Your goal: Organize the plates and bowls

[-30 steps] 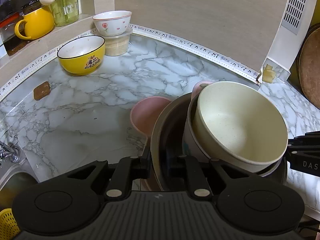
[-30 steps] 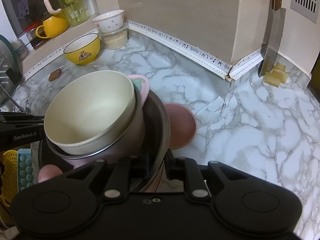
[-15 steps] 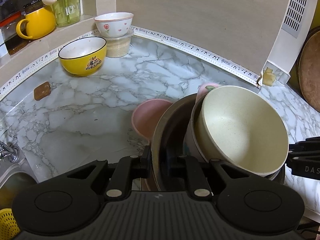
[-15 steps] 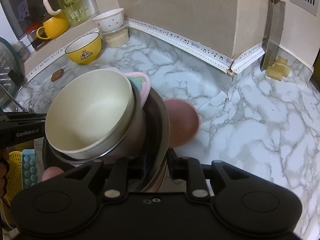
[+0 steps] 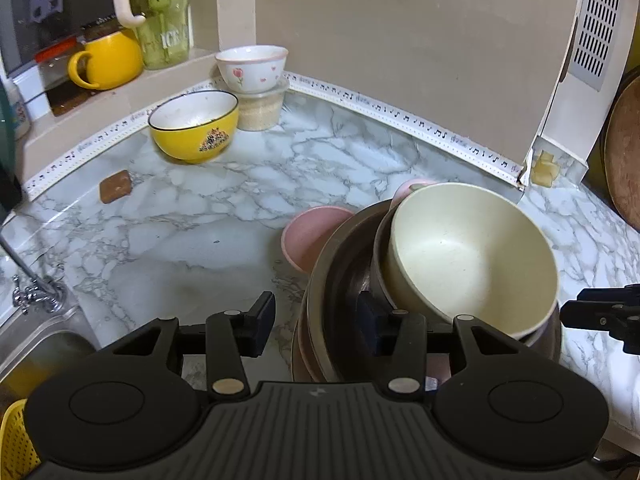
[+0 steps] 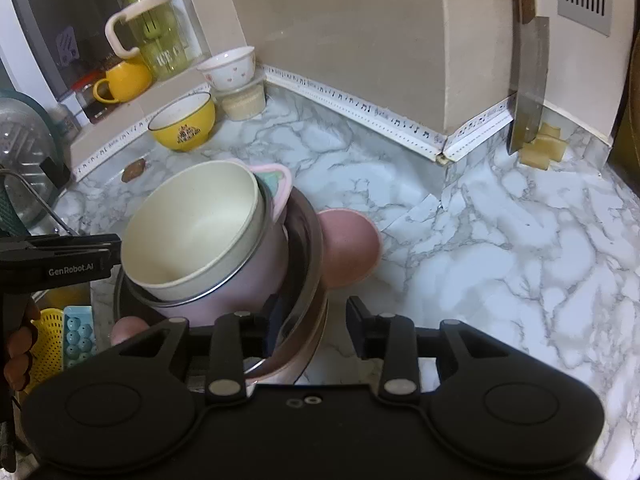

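Left gripper [image 5: 316, 320] and right gripper [image 6: 310, 326] jaws opening, straddling the steel basin rim [image 6: 308, 240] unclamped: stack looks set down.

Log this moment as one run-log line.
left gripper: opening, astride metal bowl rim | right gripper: opening, same rim | cream bowl: stacked inside

Both rigs look the same: matte black plastic all over. The left hand-held gripper [image 5: 316, 320] has a ribbed grey-black centre panel with a tiny lightning mark, round embossed discs on each side, and angular link arms pinned with silver rivets. Finger pads [image 5: 262, 320] are dark navy blocks. The right hand-held gripper [image 6: 310, 322] has a smooth centre with two small screw holes. White "GenRobot.AI" lettering runs along the left one's side.
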`<state>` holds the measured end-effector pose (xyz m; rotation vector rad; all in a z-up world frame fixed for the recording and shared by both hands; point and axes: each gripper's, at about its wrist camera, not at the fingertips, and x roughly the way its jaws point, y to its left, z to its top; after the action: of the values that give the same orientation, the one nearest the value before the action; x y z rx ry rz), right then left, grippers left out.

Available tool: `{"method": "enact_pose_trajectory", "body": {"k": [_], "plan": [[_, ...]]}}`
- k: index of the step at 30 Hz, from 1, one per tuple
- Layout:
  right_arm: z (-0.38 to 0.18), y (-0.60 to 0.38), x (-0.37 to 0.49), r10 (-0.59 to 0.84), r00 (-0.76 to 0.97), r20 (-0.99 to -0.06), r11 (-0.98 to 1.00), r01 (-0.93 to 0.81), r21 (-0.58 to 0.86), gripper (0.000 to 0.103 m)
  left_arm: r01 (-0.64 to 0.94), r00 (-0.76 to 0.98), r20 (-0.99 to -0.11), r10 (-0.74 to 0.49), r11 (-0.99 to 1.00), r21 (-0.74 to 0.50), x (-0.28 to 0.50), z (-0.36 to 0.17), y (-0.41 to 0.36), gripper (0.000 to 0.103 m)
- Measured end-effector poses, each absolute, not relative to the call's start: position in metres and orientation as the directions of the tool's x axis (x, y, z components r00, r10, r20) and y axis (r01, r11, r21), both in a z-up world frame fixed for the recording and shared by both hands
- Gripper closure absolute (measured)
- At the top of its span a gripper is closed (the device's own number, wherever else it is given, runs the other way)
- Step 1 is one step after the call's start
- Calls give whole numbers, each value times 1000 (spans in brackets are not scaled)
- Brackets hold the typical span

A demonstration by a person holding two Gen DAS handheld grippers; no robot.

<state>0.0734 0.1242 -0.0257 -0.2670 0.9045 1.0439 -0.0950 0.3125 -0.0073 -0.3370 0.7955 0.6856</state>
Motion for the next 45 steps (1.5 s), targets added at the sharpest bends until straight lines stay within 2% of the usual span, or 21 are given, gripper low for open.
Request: {"method": "enact_pose_trajectory", "body": {"k": [4,7,10,12,14,19,25,27,29,35,36,37,45], "plan": [[-17,112,70,653,193,-732,490,-845,214,63,-690,508,-722,469,724,-15,-104,3,295,59],[-9,103,67,676,193,-711,465,-860,209,61,-696,517,-699,494,718,-8,-109,11,280,51],[-1,94,65,698,187,-691,441,-873,209,56,-704,523,-680,514,710,-5,-114,19,263,50],[3,88,62,713,183,-677,428,-878,213,49,-706,527,-672,521,708,-5,-117,23,253,49],[8,84,58,725,177,-665,411,-887,211,48,-705,532,-664,526,709,-4,-120,27,244,49],[19,75,40,758,180,-627,366,-913,180,38,-693,557,-637,533,721,-3,-126,35,224,44],[30,71,15,795,194,-575,322,-938,128,24,-667,595,-612,520,745,-16,-133,43,216,44],[32,70,6,804,212,-555,317,-943,99,20,-658,607,-605,515,753,-20,-135,44,215,40],[32,69,-2,809,231,-540,323,-943,80,15,-652,622,-595,510,758,-32,-139,45,213,31],[32,63,-10,815,273,-512,370,-924,96,7,-620,661,-579,478,782,-64,-147,45,211,30],[32,61,-11,816,282,-505,377,-921,95,3,-614,667,-576,473,786,-66,-149,45,211,30],[33,58,-12,817,294,-497,387,-917,94,1,-608,673,-573,468,791,-68,-151,45,210,26],[31,42,-14,806,372,-461,474,-872,126,0,-568,707,-553,440,819,-75,-161,44,205,22]]}}
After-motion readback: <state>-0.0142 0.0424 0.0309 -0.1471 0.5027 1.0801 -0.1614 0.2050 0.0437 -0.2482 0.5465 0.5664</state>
